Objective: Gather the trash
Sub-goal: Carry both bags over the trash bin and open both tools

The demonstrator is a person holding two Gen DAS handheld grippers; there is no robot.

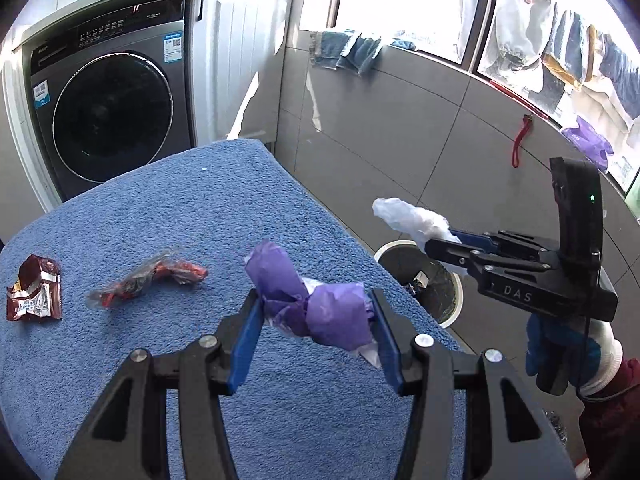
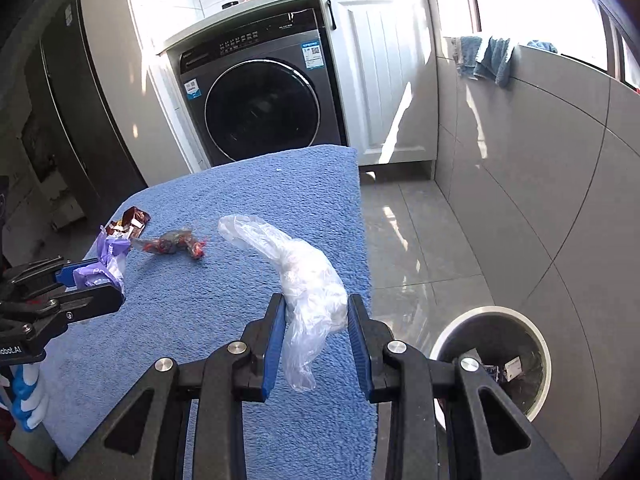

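My left gripper point(image 1: 316, 300) is shut on a crumpled purple plastic bag point(image 1: 312, 304) and holds it above the blue towel-covered table point(image 1: 168, 208). My right gripper point(image 2: 317, 304) is shut on a clear plastic bag point(image 2: 308, 272), held near the table's right edge; it also shows in the left wrist view point(image 1: 436, 240) above the bin. A brown wrapper point(image 1: 34, 294) and a clear red-printed wrapper point(image 1: 148, 278) lie on the towel. A round white-rimmed trash bin point(image 2: 496, 364) stands on the floor right of the table, with trash inside.
A grey front-loading washing machine point(image 2: 260, 104) and a white cabinet point(image 2: 384, 76) stand behind the table. A grey tiled half wall point(image 2: 540, 152) with towels draped on it runs along the right. Tiled floor point(image 2: 404, 232) lies between table and wall.
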